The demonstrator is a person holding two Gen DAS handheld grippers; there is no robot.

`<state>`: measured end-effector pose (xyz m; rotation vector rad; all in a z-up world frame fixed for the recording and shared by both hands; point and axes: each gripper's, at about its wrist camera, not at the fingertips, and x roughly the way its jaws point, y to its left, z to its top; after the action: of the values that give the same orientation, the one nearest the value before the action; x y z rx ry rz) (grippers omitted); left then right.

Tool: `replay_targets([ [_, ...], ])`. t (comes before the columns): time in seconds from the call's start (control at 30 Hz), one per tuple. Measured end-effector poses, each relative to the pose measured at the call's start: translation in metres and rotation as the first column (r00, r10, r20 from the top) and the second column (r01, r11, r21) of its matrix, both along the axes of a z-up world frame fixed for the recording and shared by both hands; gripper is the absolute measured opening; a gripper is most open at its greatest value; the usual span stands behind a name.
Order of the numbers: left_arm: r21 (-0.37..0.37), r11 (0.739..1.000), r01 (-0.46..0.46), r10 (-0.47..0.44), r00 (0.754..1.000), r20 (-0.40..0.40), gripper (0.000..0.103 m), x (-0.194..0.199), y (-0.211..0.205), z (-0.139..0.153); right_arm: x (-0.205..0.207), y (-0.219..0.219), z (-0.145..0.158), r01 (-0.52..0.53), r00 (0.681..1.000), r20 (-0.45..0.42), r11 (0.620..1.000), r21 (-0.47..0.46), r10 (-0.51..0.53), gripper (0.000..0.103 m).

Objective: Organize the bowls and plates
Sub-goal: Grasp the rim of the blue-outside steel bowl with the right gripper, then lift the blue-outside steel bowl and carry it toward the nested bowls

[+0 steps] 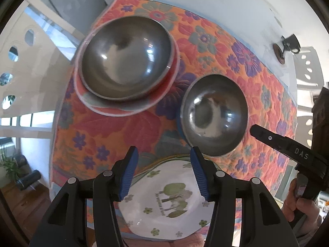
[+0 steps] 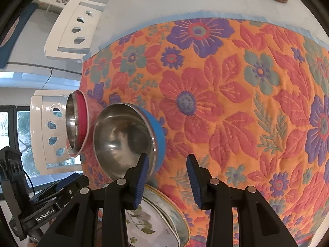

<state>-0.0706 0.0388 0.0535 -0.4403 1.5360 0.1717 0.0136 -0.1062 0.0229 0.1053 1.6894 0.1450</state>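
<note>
- Left wrist view: my left tool (image 1: 162, 173) points down, its blue pads moderately apart with nothing gripped between them.
- Directly under it sits the white plate (image 1: 164, 201) with green trees and small flowers printed on it. The pads frame the plate's far edge; I cannot tell whether they touch it.
- Just beyond the right pad stands the blue-sided steel bowl (image 1: 213, 117), open side up, resting on the floral cloth (image 1: 127, 127).
- Farther off and to the left, the red-sided steel bowl (image 1: 126, 59) sits in a pink-rimmed plate (image 1: 115, 108). This pair is apart from the blue-sided bowl.
- At the right edge, my right tool (image 1: 287, 144) shows as a black finger near the blue-sided bowl's rim, with my hand (image 1: 298, 205) below it.
- Past the cloth's blue-taped border lies the bare white surface (image 1: 205, 2).
- Right wrist view: my right tool (image 2: 167, 177) has its pads narrowly apart and holds nothing; only cloth (image 2: 226, 103) shows between them.
- Its left pad is just beside the blue-sided steel bowl (image 2: 123, 140); contact I cannot judge.
- Below the pads lies a stack of plates, the white plate (image 2: 148, 222) with the tree print on top.
- Behind the blue-sided bowl, the red-sided steel bowl (image 2: 74, 123) is at the cloth's left edge.
- White chairs (image 2: 70, 30) stand beyond the surface.
</note>
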Motion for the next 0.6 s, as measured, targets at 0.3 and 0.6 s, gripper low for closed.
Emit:
replay_targets([
  [0.3, -0.025, 1.0, -0.004, 0.005, 1.0, 0.015, 0.05, 0.013, -0.018, -0.02, -0.004, 0.0, -0.011, 0.022, 1.0, 0.008, 0.998, 0.06, -0.022, 0.037],
  [0.6, -0.022, 1.0, 0.013, -0.013, 1.0, 0.002, 0.05, 0.026, -0.023, -0.041, -0.005, 0.004, -0.039, 0.041, 0.999, -0.026, 0.994, 0.098, -0.039, 0.037],
])
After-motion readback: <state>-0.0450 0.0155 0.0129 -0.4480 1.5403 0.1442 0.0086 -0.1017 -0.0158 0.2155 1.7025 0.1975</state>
